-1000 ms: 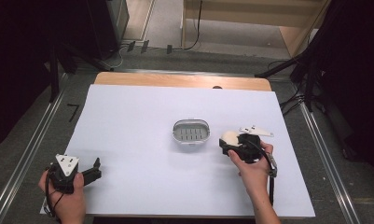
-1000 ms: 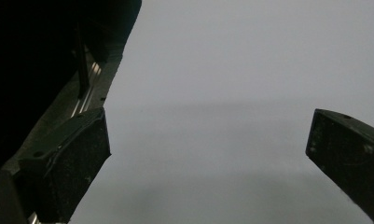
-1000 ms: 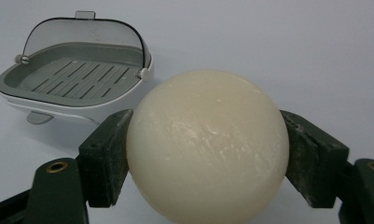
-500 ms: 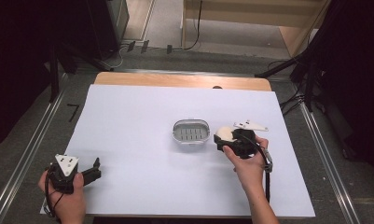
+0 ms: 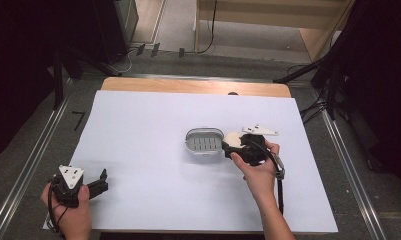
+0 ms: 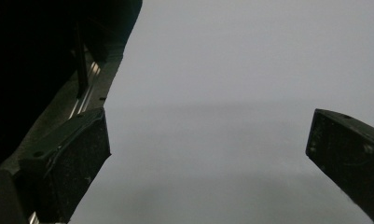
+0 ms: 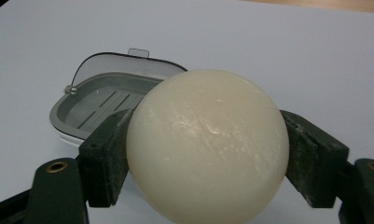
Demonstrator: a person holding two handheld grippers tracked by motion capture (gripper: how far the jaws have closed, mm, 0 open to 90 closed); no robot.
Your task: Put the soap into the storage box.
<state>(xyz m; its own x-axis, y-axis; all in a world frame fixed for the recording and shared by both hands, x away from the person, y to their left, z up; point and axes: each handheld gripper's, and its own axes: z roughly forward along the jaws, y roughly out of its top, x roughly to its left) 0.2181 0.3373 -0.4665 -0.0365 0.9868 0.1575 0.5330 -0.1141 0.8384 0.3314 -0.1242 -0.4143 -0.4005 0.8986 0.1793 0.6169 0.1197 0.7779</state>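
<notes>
A round cream soap bar (image 7: 208, 144) sits clamped between both jaws of my right gripper (image 7: 208, 154), which is shut on it. In the high view the soap (image 5: 232, 138) hangs at the right edge of a grey oval soap dish (image 5: 204, 142) with a slotted floor and an open clear lid (image 7: 124, 65). My right gripper (image 5: 236, 146) is held just right of the dish. My left gripper (image 5: 102, 181) rests near the table's front left corner, open, with only bare white surface between its fingers (image 6: 68, 163).
A white sheet (image 5: 153, 150) covers the table, with a strip of wood (image 5: 188, 86) along the far edge. Metal rails (image 5: 28, 165) run down both sides. Dark stands and cables lie on the floor beyond.
My right gripper has carried the soap leftward, from well right of the dish to its right edge. The left gripper has stayed put.
</notes>
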